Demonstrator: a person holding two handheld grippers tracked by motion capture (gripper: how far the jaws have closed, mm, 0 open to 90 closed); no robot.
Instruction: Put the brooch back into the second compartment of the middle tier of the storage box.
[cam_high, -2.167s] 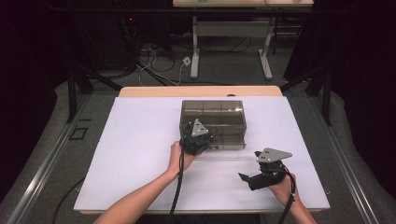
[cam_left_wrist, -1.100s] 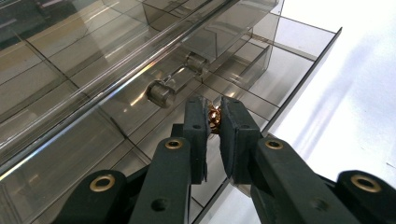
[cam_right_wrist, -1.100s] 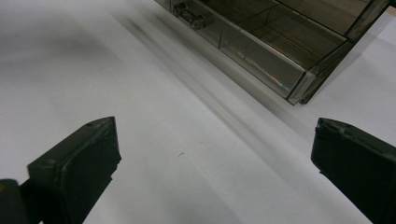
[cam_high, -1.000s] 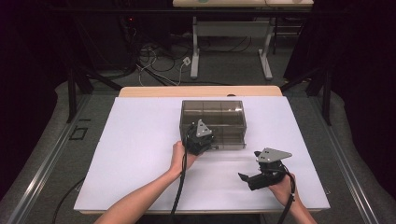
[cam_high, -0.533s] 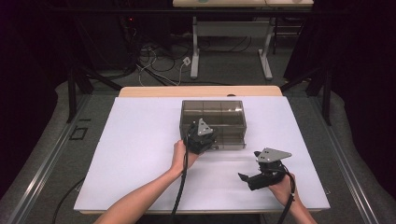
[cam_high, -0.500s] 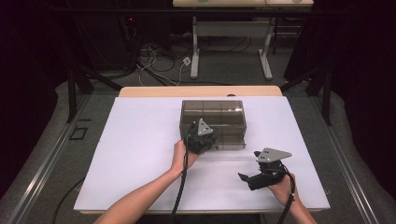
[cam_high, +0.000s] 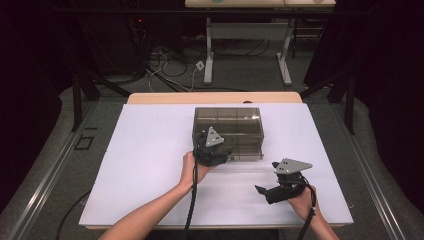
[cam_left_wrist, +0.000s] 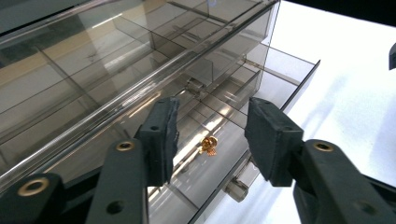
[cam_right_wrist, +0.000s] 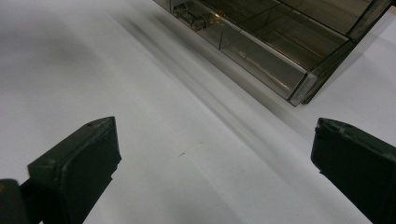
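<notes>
A smoky clear drawer box (cam_high: 228, 120) stands mid-table, its lower drawer (cam_left_wrist: 280, 74) pulled out a little. My left gripper (cam_high: 221, 159) is at the box's front. Its jaws have just been opening, and its pads (cam_left_wrist: 164, 135) stand apart with nothing pressed between them. Past the left gripper (cam_left_wrist: 212, 121), a small gold trinket (cam_left_wrist: 208, 144) lies loose in a drawer compartment, behind a round knob (cam_left_wrist: 236, 189). My right gripper (cam_high: 265, 192) rests low over the bare table at the front right, wide open and empty, with the box corner (cam_right_wrist: 299, 93) ahead of the right gripper (cam_right_wrist: 210, 149).
The white table top (cam_high: 145, 165) spreads out left of the box and along the front edge. A wooden strip (cam_high: 215, 97) marks the far edge. Each gripper's cable (cam_high: 191, 210) trails back beside the forearm.
</notes>
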